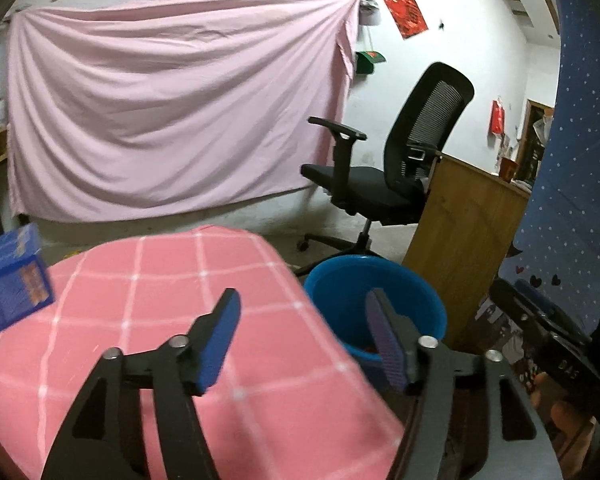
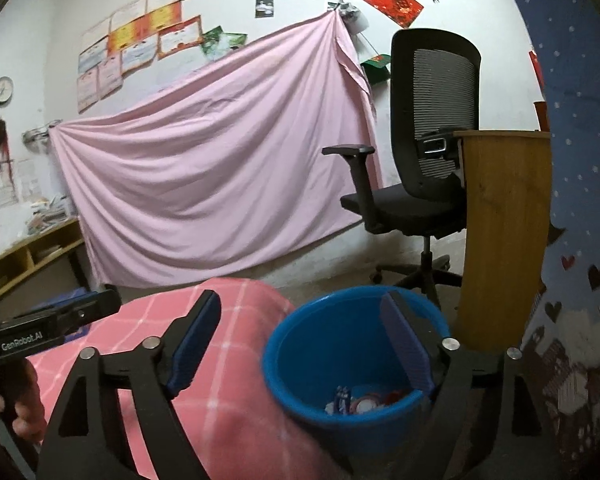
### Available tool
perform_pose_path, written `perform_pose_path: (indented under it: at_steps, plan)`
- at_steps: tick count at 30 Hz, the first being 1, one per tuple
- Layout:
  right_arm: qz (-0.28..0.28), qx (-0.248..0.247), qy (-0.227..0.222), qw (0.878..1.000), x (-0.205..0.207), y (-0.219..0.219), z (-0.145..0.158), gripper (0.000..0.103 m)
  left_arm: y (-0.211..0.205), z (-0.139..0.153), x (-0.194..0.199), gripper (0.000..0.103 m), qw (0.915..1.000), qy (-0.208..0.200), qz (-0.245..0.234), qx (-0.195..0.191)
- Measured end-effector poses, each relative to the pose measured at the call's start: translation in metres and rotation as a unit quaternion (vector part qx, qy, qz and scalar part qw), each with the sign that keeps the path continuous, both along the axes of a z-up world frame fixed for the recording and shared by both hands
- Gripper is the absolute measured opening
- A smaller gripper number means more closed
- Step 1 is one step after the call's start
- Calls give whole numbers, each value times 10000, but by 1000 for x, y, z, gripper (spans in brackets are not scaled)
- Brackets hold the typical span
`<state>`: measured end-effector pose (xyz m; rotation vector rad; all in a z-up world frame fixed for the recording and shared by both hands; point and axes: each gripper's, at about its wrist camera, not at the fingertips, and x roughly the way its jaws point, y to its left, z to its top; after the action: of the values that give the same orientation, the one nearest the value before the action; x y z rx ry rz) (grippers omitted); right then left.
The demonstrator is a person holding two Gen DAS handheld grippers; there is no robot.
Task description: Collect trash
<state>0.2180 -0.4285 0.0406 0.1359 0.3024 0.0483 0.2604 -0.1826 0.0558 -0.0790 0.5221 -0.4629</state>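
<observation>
Nearest the lens, the right gripper (image 2: 300, 344) had its fingers (image 2: 194, 340) released and spread wide with nothing between them, the right one hanging over the mouth of the blue bucket (image 2: 296, 344), which sat at about one o'clock, just beside the edge of the pink checked surface (image 2: 236, 420). The left gripper (image 1: 304, 340) was likewise released and empty, poised over the surface's corner with the bucket at one o'clock and a little farther off, so the right hand looked nearer to it. In the bucket's bottom lay the trash (image 2: 360, 398): a small heap of red, white and blue wrappers, too blurred to tell apart. At nine o'clock of the left gripper a blue box (image 1: 10, 280) stood tilted at the surface's far edge, probably the next piece to fetch. Beyond stood a chair (image 2: 428, 140).
</observation>
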Motion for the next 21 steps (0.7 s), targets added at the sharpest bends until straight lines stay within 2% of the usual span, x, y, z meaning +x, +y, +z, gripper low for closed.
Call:
perform_pose_path:
  at_steps: [2,3,5,6,13,21]
  plan:
    - [-44,4,-86,10000,-16,7,-2,96,14,-4,-16,81,9999,-8,119,-38]
    - [-69,27,-145,9999,-25,10,-3,102,20,-6,-23,85,9998,-38,199,-62]
    - [-98,63,-256,9996,-40,15,-5,103,35,-10,-38,97,9990,-154,391,-137]
    - [-106,64,-283,9995,-45,18,-5,103,42,-11,-46,99,9984,-223,502,-163]
    - [-149,5,-501,9986,-82,40,-9,103,66,-21,-86,101,9952,-447,873,-16]
    - [-353,-181,-659,9970,-114,61,-26,103,78,-31,-117,101,9927,-707,966,140]
